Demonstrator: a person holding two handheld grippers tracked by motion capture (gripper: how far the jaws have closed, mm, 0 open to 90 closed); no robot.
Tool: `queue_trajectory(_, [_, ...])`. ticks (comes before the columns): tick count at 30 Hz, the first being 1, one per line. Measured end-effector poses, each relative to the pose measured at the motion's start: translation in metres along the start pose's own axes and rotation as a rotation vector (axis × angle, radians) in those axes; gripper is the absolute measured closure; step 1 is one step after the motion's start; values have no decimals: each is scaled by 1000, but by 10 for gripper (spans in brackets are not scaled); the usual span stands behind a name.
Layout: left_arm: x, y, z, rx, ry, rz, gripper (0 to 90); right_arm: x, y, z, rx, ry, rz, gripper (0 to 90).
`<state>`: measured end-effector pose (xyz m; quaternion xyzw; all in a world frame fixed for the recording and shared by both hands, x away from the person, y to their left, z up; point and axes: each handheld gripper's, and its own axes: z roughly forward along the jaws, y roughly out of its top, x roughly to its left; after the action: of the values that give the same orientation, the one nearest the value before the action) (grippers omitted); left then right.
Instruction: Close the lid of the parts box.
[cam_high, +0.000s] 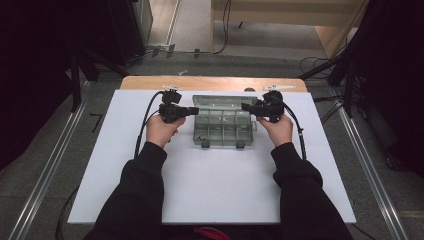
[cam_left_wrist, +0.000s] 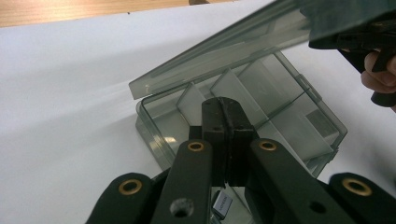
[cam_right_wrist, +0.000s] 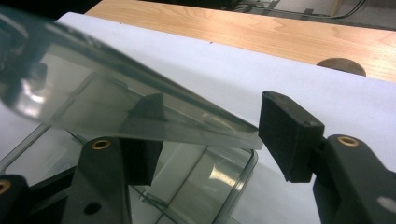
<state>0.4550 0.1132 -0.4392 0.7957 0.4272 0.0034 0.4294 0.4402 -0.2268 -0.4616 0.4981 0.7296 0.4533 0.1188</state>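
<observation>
Fingers (cam_left_wrist: 214, 126) of left gripper (cam_left_wrist: 229, 105) clenched tight together, nothing visible between them, parked against the left end wall of the clear compartment box (cam_left_wrist: 154, 135). Fingers (cam_right_wrist: 289, 135) of right gripper (cam_right_wrist: 215, 121) spread apart, released, one under the half-raised lid (cam_right_wrist: 116, 93) and one just past its corner, not clamped on it.

Box in the far middle of the white worktop (cam_high: 225, 185), between left gripper (cam_high: 192, 110) and right gripper (cam_high: 245, 106); lid tilted up, hinged at the far side; compartments look empty.

Risks, as judged:
- Lid resting on one finger only, so likely to slip off and drop shut if right hand twists or pulls away.
- Box light and unpinned; any shove from the closed left fingers likely to slide or spin it on the smooth sheet.
- Lifting from one corner: possible lid flex or hinge strain.
- Right fingers closing at the very corner: thin grip, easy pop-off.

Around: two dark latches (cam_high: 205, 144) on the near wall, wooden strip (cam_high: 210, 82) beyond the sheet with a dark round hole (cam_right_wrist: 341, 65), left cable (cam_high: 142, 125) looping beside the hand. Nothing between fingers and box; raised lid itself blocking straight-down access to far compartments.
</observation>
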Motion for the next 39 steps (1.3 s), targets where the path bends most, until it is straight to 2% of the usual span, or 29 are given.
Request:
queue_trajectory(3, [-3, 1, 0, 5, 8, 21, 897, 2, 0, 0, 6, -5, -11, 385])
queue_trajectory(8, [-5, 2, -4, -16, 11, 27, 894, 2, -2, -2, 10, 2, -15, 381])
queue_trajectory(12, [-4, 2, -5, -12, 9, 32, 893, 2, -3, -3, 17, 6, -18, 380])
queue_trajectory(21, [-4, 2, -7, -11, 5, 43, 893, 1, -4, -7, 34, 14, -1, 335])
queue_trajectory(27, [-4, 1, -6, -13, -5, 45, 890, -2, -6, -18, 56, 28, 11, 333])
queue_trajectory(31, [-4, 0, -6, -9, -4, 50, 890, -7, -8, -26, 70, 28, 23, 416])
queue_trajectory(39, [-3, -4, -8, 3, -14, 47, 889, -10, -9, -39, 112, 41, 26, 663])
